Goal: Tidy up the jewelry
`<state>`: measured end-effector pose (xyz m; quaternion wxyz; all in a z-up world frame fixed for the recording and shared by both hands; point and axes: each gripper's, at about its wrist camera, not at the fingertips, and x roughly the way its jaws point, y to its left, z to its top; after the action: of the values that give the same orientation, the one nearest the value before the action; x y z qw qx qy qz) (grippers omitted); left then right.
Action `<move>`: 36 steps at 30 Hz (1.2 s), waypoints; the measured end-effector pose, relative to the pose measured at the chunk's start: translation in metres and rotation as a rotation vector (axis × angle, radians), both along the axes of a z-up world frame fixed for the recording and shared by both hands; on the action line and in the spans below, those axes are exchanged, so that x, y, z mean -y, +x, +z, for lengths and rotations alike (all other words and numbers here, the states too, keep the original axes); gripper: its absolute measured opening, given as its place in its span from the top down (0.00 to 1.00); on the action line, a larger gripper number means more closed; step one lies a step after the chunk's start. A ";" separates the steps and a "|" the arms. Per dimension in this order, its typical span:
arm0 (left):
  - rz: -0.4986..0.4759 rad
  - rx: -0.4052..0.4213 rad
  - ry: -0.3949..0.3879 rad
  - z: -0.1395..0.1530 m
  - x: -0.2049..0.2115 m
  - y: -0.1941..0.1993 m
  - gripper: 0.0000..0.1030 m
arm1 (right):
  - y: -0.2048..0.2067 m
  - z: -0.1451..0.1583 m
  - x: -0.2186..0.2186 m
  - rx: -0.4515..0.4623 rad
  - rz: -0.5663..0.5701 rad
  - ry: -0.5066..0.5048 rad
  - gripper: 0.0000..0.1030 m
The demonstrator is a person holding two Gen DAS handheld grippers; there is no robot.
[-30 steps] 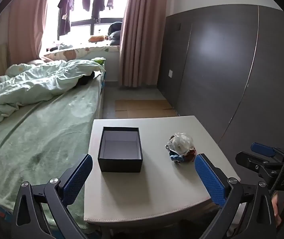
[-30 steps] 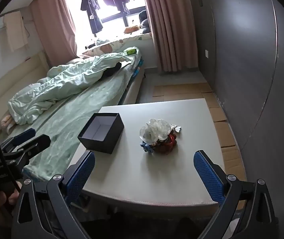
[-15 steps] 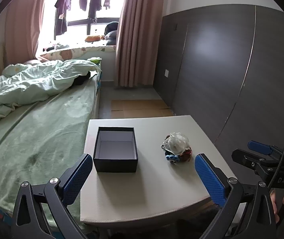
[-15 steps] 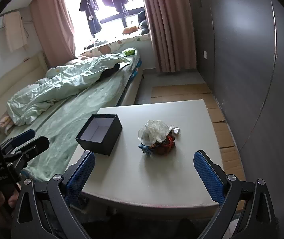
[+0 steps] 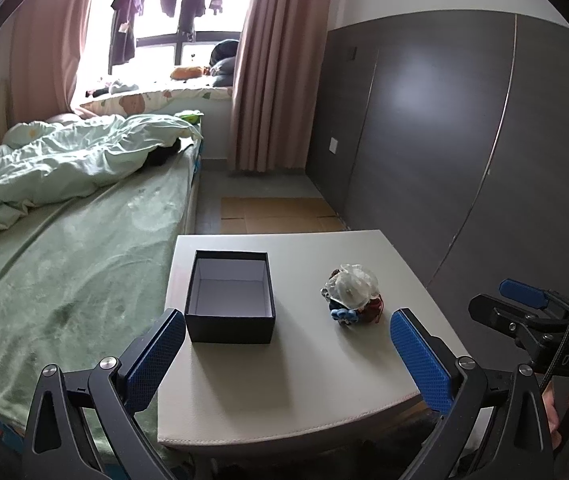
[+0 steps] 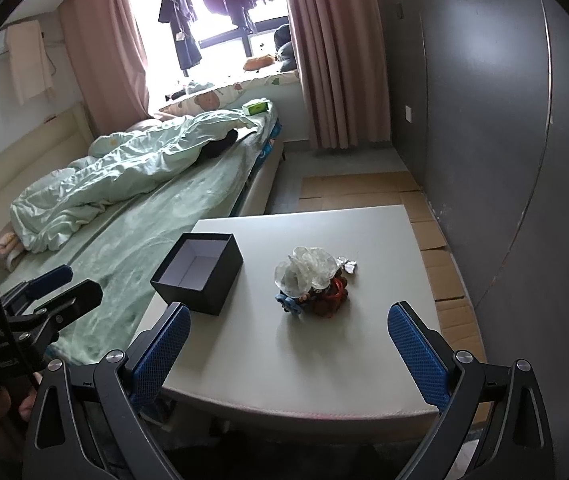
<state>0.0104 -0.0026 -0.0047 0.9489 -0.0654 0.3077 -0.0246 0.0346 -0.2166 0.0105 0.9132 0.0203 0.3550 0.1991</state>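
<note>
A small heap of jewelry (image 5: 351, 295) lies on the pale table (image 5: 308, 376), toward its right side and about midway between the near and far edges. The heap is a tangle: a clear, frilly white piece sits on top, a blue flower-shaped piece lies at its near left, red and dark beads at its near right, and in the right wrist view a small silvery piece (image 6: 346, 265) pokes out on the far right. To the left of the heap, apart from it, stands an open dark box (image 5: 231, 297) with a pale lining; nothing can be seen inside it. The box sits near the table's left edge.

The left gripper (image 5: 287, 356) hangs over the near part of the table with its blue-padded fingers spread wide, holding nothing; the box shows just beyond its left finger and the heap just beyond its right one. The right gripper (image 6: 288, 352) is likewise spread wide and holds nothing, with the heap showing between its fingers, farther away.

Left of the table runs a bed (image 5: 64, 264) with a green cover and a rumpled pale quilt. A dark panelled wall (image 5: 444, 140) stands on the right, flattened cardboard (image 5: 276, 216) lies on the floor beyond the table, and pink curtains (image 5: 272, 80) frame a bright far window with clothes hanging in it.
</note>
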 end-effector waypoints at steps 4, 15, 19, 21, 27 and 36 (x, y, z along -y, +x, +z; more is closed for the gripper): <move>0.001 0.005 -0.001 0.002 0.002 0.001 0.01 | 0.001 0.001 0.000 0.001 -0.005 -0.001 0.03; 0.003 0.005 -0.006 -0.002 -0.007 -0.003 0.01 | 0.003 0.001 0.005 0.008 -0.017 0.007 0.03; 0.002 0.002 -0.001 -0.001 -0.005 0.000 0.01 | 0.003 0.002 0.005 0.011 -0.016 0.005 0.03; 0.000 0.002 0.001 -0.001 -0.004 0.001 0.01 | 0.001 0.003 0.004 0.014 -0.016 0.003 0.03; -0.008 0.004 0.006 -0.002 -0.002 -0.002 0.01 | 0.001 0.004 0.004 0.014 -0.017 0.004 0.03; -0.010 0.004 0.007 -0.002 -0.001 -0.002 0.01 | 0.002 0.005 0.006 0.016 -0.019 0.007 0.03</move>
<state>0.0084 -0.0021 -0.0068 0.9496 -0.0605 0.3063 -0.0282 0.0362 -0.2225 0.0150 0.9178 0.0253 0.3466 0.1921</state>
